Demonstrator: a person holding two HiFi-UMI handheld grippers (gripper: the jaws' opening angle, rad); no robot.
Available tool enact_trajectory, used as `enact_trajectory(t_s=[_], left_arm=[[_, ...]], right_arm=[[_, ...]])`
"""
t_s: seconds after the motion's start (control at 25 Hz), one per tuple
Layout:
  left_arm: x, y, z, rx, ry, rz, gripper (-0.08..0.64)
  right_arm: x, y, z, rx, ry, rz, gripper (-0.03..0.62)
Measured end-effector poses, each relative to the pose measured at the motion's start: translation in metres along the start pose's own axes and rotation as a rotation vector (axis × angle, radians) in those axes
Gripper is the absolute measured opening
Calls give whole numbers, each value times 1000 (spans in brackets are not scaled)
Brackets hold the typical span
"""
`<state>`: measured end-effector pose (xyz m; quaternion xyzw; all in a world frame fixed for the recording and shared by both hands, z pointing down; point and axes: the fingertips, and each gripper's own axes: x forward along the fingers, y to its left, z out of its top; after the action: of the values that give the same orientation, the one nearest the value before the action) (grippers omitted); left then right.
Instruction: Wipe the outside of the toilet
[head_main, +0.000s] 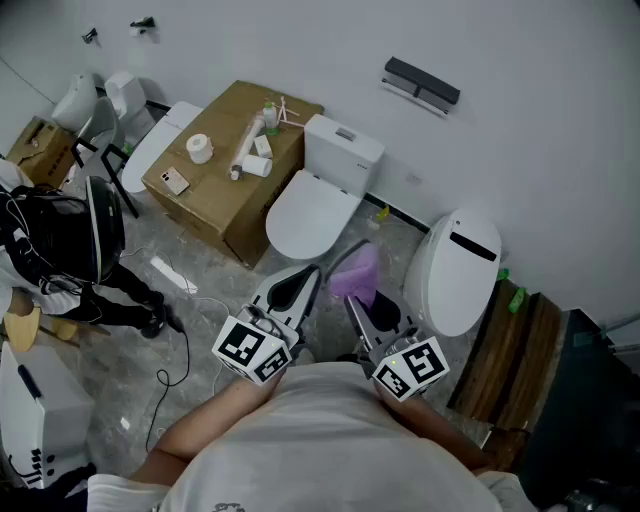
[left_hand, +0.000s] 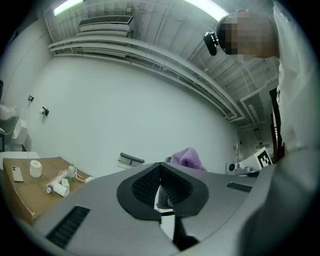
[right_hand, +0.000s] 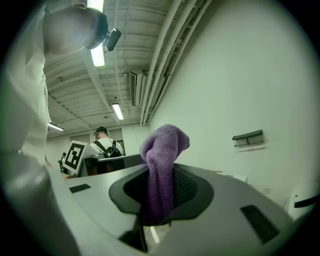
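Right gripper: the right gripper (right_hand: 160, 186) has its jaws pressed together on a purple cloth (right_hand: 162, 160). The cloth is pinched low, and its free end stands up past the jaw tips in a bunched fold.

Left gripper: the left gripper (left_hand: 161, 184) has its jaws drawn together with nothing between them. It is held just beside the right gripper, on that gripper's left, close to the person's body.

Task's thing: the toilet (head_main: 318, 205) stands ahead of both sets of jaws, more directly in front of the left pair. Its lid is down and its tank is against the wall. The cloth is apart from it and touches no part of it.

Other things: a second toilet (head_main: 455, 270) stands to the right of the right gripper. A cardboard box (head_main: 215, 190) with small items on top sits beyond and to the left of the left gripper.

Step in hand: judged from the cloth hanging clear of the porcelain, this is the carry-in, and no wiping contact has been made yet.

Next move calls for: moving the right gripper forward and down until the cloth's free end lies against an outer surface such as the lid, the tank or the bowl's side. It also needs a firm clamp, so the cloth drags rather than slipping out, and strokes that cover the surface. The empty left gripper only needs to stay out of the way.
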<state>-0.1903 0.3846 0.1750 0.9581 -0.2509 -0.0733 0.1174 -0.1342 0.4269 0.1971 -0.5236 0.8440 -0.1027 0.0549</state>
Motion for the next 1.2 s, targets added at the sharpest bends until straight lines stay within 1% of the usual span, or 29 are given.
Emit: enact_trajectory(t_s=[0.16,0.28,0.44,0.68,0.8,0.92,1.2], left_arm=[[-3,1,-5,-6,-4,-1,6],[-3,4,-1,-4,-4,-2,6],[-4,10,4,-14,-2,-1,6],[13,15,0,-11,10,4,6],[28,15,-7,-18,24,2,6],[51,21,-11,-27,30,10,6],[133,22,-27,-16,55,13,6]], right_arm=[[1,1,-4,3,2,9,92],[6,4,-2,0,9,18,92],[15,11,0,-9,19,48,92],[22,-7,4,-8,16,57,97],[22,-25,3,3,20,54,97],[25,-54,7,18,20,54,97],[40,-135,21,28,26,93,97]])
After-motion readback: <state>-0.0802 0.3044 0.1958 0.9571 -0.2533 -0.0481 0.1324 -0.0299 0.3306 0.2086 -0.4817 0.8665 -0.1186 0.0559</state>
